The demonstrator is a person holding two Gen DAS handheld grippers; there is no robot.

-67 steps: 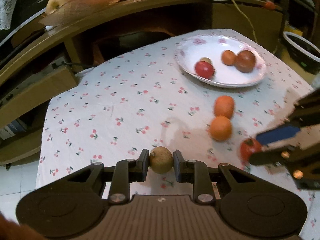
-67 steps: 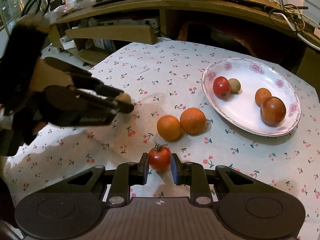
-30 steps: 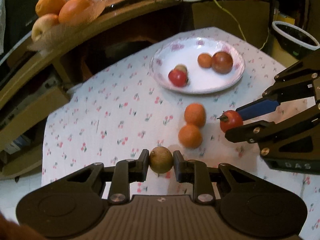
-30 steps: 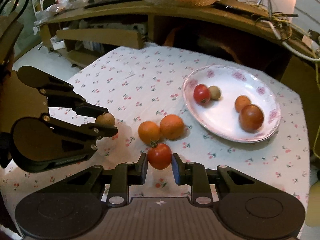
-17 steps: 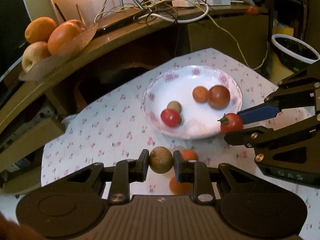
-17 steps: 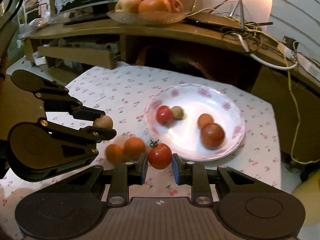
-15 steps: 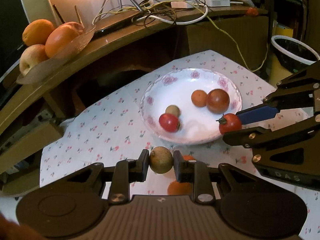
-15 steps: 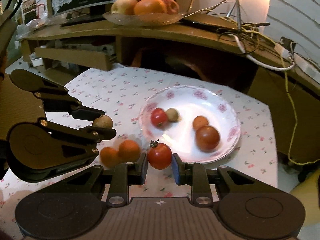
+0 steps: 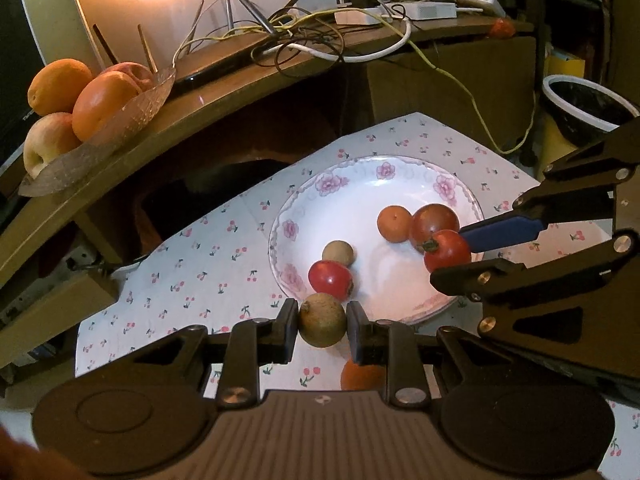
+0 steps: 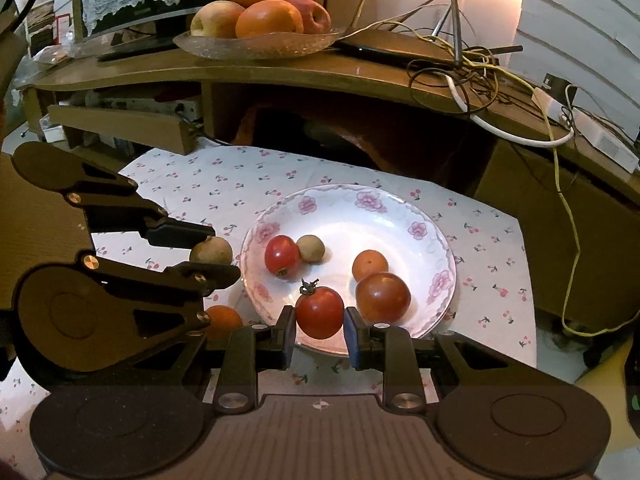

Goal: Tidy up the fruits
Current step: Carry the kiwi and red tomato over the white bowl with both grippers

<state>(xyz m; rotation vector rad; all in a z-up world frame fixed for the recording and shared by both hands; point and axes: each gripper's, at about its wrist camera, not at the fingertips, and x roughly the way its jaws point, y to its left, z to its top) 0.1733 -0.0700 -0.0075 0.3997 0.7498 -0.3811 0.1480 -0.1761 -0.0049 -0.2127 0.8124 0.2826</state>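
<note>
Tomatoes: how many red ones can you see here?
2 bright red tomatoes: one lies on the plate beside a small brown fruit, at; the other is held in the right gripper over the plate. A darker one may be a third.

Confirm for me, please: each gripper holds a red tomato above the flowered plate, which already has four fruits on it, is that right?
Not quite. Only the right gripper is shut on a red tomato; the left gripper holds a small brown round fruit, as the left wrist view shows. The flowered plate does already hold four fruits.
</note>
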